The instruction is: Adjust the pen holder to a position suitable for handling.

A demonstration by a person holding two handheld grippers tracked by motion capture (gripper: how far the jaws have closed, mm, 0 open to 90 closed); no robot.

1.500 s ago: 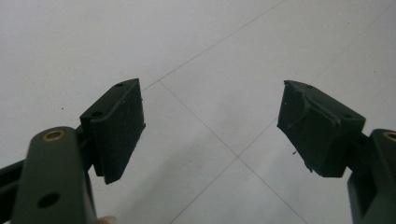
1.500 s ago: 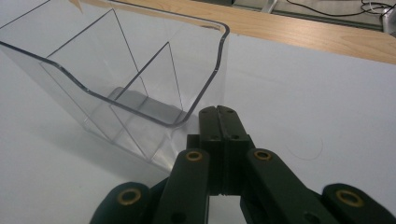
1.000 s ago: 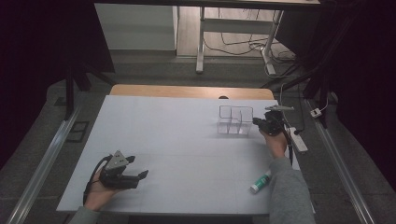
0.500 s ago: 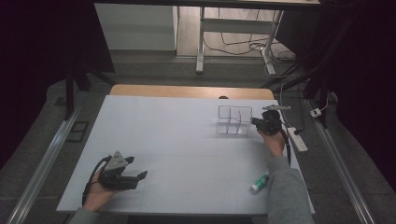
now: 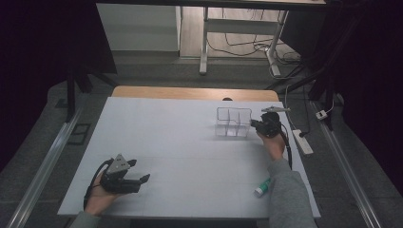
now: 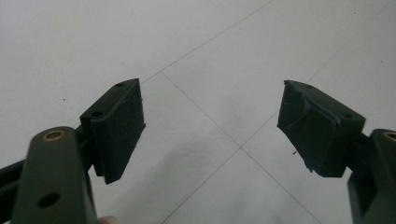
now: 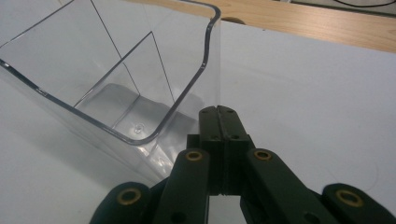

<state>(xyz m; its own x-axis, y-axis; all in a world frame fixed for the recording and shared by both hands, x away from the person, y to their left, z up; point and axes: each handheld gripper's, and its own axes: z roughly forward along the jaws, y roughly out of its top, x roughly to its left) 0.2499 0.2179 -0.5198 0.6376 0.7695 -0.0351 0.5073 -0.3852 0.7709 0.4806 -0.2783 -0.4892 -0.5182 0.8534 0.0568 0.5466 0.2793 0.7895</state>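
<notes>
A clear plastic container with inner dividers stands at the back right of the white table. My right gripper sits at its right side, jaws shut, tips against the container's wall. In the right gripper view the shut right gripper meets the container at an outer corner, and I see nothing between the pads. My left gripper rests near the table's front left in a hand, jaws wide open. In the left gripper view the left gripper has bare tabletop between its pads.
A white tube with a green cap lies near the front right edge, beside the right forearm. A strip of wooden desk runs behind the white surface. A power strip lies on the floor to the right.
My right gripper has edged a little to the left, and the clear container has shifted slightly left with it. The left gripper has stayed where it was.
</notes>
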